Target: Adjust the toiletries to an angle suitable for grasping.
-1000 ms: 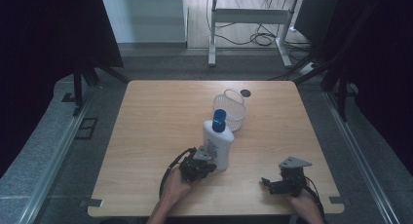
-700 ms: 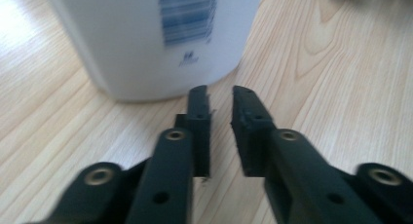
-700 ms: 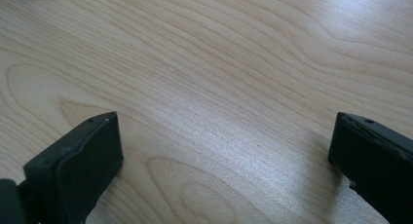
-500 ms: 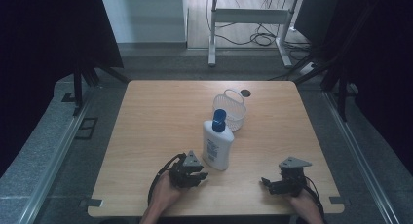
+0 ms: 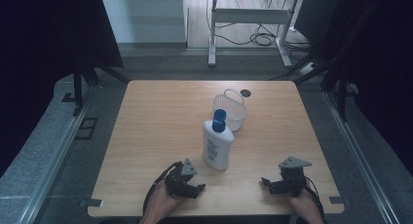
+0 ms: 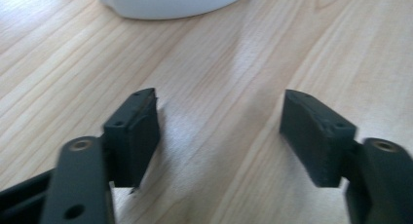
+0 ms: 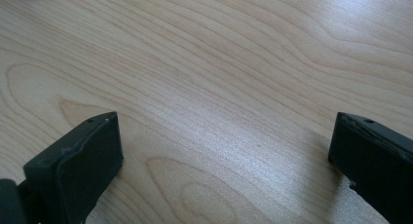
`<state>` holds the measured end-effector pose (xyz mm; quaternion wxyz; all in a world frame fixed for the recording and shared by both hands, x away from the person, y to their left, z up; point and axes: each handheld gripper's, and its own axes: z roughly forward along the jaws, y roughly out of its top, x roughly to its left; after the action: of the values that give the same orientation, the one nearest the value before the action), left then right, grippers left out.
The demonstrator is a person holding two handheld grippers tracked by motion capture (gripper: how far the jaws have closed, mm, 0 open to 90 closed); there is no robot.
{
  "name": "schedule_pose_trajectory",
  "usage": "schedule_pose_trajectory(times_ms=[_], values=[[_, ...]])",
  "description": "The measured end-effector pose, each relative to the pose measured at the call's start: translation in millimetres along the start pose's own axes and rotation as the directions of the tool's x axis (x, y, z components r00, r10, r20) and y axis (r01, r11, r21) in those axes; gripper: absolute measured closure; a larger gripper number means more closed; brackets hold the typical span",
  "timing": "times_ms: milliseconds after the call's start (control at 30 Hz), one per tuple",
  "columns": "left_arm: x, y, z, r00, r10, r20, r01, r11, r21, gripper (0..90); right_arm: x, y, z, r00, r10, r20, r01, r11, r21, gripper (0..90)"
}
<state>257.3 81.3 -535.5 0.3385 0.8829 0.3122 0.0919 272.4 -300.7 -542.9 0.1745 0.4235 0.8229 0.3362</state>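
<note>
White plastic bottle [image 5: 217, 146] with a blue cap [image 5: 219, 120] stands upright on the wooden bench [image 5: 160, 126], near the front middle, free of both tongs, so it looks set down on its base to stay put. Left tongs [image 5: 191, 189] sit just in front and to the left of it, near but not touching; jaws have just been opening and stand apart with nothing between them, only bare wood in the left gripper view, bottle base [image 6: 170, 0] at the top edge. Reads as a release and back-off. Right tongs [image 5: 272, 185] rest low near the front right, well apart from the bottle, jaws wide apart over bare wood, likely parked. Clear wire basket [image 5: 230, 109] stands just behind the bottle, empty as far as I can tell. Small dark disc [image 5: 245, 93] lies behind the basket.
</note>
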Motion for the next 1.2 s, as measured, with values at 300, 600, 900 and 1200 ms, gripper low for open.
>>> schedule_pose_trajectory(times_ms=[300,600,900,1200], values=[[-1.7,-7.1,3.7,0.9996,0.001,-0.027,-0.003,0.9991,-0.043,12.0,1.6,0.1,0.0,1.0,0.003,0.0,-0.003,1.0,-0.001,0.0],[-1.9,-7.2,3.7,0.9996,-0.001,-0.029,-0.001,0.999,-0.045,12.2,5.6,3.7,-3.1,0.9996,0.016,-0.022,-0.016,1.0,0.001,6.2],[-1.8,-7.2,3.7,0.9996,0.0,-0.029,-0.001,0.999,-0.045,12.3,13.6,12.1,-6.6,0.9984,0.016,-0.054,-0.018,0.999,-0.039,0.9],[-1.8,-7.1,3.7,0.9996,0.0,-0.029,-0.001,0.999,-0.045,12.4,29.8,27.7,-4.8,0.9939,-0.022,-0.109,0.015,0.998,-0.058,0.0]])
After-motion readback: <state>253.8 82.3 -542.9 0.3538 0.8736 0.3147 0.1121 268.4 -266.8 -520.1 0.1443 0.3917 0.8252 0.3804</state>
